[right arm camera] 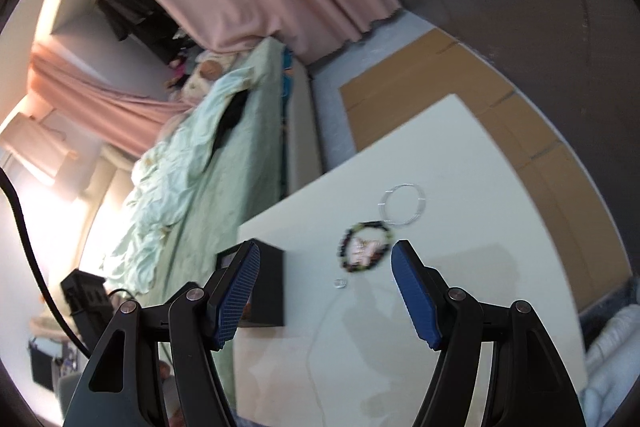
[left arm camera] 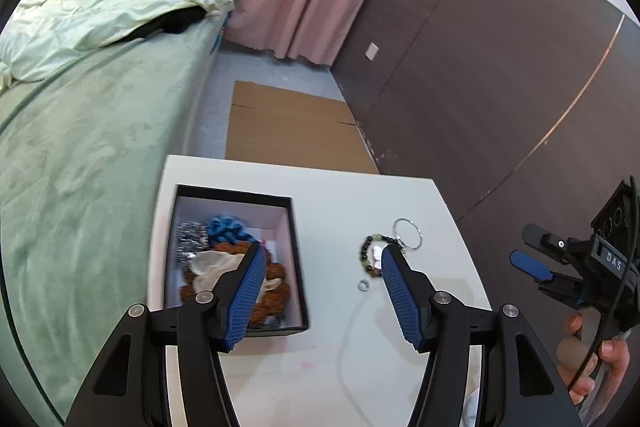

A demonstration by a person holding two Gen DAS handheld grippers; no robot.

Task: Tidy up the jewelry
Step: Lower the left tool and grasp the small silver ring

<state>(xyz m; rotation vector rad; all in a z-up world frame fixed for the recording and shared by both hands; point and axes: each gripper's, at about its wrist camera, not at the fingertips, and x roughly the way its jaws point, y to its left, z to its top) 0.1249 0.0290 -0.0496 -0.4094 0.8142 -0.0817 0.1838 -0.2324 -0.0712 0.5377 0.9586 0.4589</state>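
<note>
A: Claws? How are they held?
B: Left claw (left arm camera: 322, 259) and right claw (right arm camera: 325, 255) are spread wide, nothing gripped.
A: And the bracelet?
B: Bracelet (left arm camera: 370, 253) is laid on the counter (left arm camera: 340, 203), at three o'clock from the box (left arm camera: 294, 227).

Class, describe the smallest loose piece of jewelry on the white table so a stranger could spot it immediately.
On the white table, look right of the black box, just below the beaded bracelet. The small silver ring lies apart from it, far smaller than the thin wire hoop.
</note>
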